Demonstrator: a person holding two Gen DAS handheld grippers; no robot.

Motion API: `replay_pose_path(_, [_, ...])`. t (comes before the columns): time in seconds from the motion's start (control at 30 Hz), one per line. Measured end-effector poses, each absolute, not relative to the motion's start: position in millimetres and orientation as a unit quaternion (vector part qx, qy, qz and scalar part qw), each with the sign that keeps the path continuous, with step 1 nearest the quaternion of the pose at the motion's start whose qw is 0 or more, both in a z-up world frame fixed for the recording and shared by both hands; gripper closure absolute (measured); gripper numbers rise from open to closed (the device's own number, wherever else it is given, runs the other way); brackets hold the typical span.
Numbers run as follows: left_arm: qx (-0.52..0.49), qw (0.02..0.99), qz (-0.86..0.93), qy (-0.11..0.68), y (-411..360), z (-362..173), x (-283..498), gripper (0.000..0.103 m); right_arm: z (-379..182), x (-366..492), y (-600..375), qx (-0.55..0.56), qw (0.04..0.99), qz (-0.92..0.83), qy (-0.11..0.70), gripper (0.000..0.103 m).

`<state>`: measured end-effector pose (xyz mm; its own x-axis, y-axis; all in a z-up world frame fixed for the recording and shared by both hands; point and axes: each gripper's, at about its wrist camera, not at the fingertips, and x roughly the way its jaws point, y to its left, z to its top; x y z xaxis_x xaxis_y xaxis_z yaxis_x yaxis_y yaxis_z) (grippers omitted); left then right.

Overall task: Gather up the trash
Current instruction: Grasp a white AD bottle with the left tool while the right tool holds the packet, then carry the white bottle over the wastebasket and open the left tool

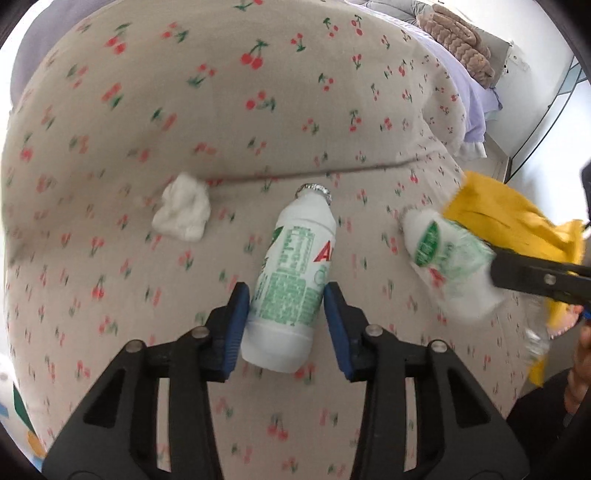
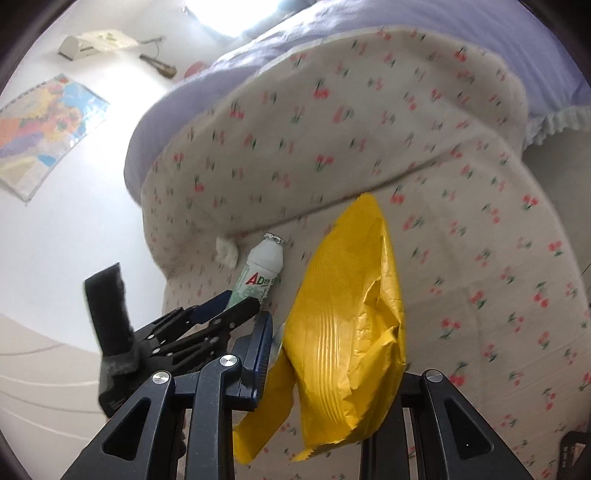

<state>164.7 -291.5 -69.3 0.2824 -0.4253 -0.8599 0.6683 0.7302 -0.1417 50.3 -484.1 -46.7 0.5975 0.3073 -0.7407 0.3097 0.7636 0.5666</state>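
Note:
A white drink bottle point(image 1: 291, 273) with green print and a foil top lies on the cherry-print bed cover point(image 1: 221, 118). My left gripper point(image 1: 286, 299) is open, its blue pads on either side of the bottle's lower half. A crumpled white tissue point(image 1: 183, 212) lies to the bottle's left. My right gripper point(image 2: 332, 354) is shut on a yellow plastic bag point(image 2: 343, 332) and a second white bottle point(image 1: 448, 266), held above the cover at the right. The first bottle point(image 2: 260, 273) and the tissue point(image 2: 227, 249) also show in the right wrist view, with the left gripper point(image 2: 236, 301) at the bottle.
A purple duvet point(image 2: 369, 33) and a brown blanket point(image 1: 458, 40) lie further up the bed. The bed edge drops to white floor point(image 2: 74, 221) at the left, where a coloured map point(image 2: 40, 129) lies. A wardrobe point(image 1: 546, 110) stands at the far right.

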Motion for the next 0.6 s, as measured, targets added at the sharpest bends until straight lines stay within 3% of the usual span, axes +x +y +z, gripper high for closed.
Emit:
replay_pose_path(0.23, [0.114,0.795,-0.326,0.498,-250.6,-68.4,148.8,0.059,-66.3,53.5,-468.6,0.319,0.82,-0.013,0.475,0.073])
replay_pose_path(0.37, [0.093,0.8,-0.318,0.5,-238.9,-62.4,146.2,0.061,-59.2,50.7,-466.4,0.302,0.833,-0.026,0.464,0.087])
replay_pose_path(0.6, [0.067,0.809,-0.322,0.486,-212.6,-41.4,132.6,0.061,-34.3,42.5,-458.1,0.291,0.851,-0.026,0.436,0.09])
